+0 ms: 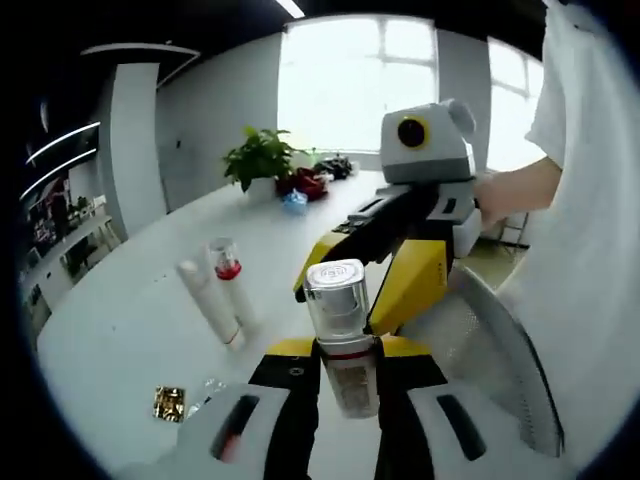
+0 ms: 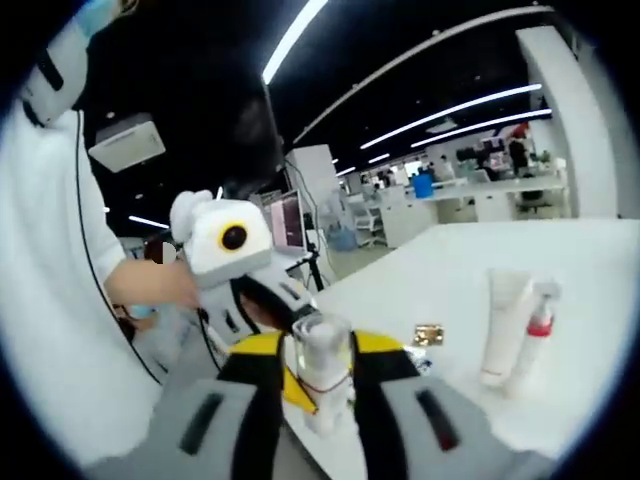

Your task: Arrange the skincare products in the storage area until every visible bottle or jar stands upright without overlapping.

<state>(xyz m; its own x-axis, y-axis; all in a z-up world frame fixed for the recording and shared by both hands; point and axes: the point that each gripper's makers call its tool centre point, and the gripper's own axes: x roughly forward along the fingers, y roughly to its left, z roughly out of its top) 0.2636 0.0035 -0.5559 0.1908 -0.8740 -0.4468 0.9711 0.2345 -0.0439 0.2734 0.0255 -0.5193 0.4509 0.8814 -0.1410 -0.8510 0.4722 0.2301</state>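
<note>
— Both grippers hold what?
— Left gripper [image 1: 338, 372] and right gripper [image 2: 318, 392] are each closed on the clear bottle [image 1: 338, 315], lifted above the table edge [image 1: 130, 330].
— Other products?
— White tube [image 1: 207, 300] and red-collared bottle [image 1: 229, 280] stand together at the far left, open table around them.

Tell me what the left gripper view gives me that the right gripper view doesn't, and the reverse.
Left gripper view alone: a potted plant at the far end of the table, bright windows behind it, and a mesh basket beside the grippers. Right gripper view alone: an office background with ceiling light strips and distant desks. Shared: the clear silver-capped bottle clamped between both grippers' jaws, the white tube and red-collared pump bottle standing together on the white table, and a small gold square.
</note>
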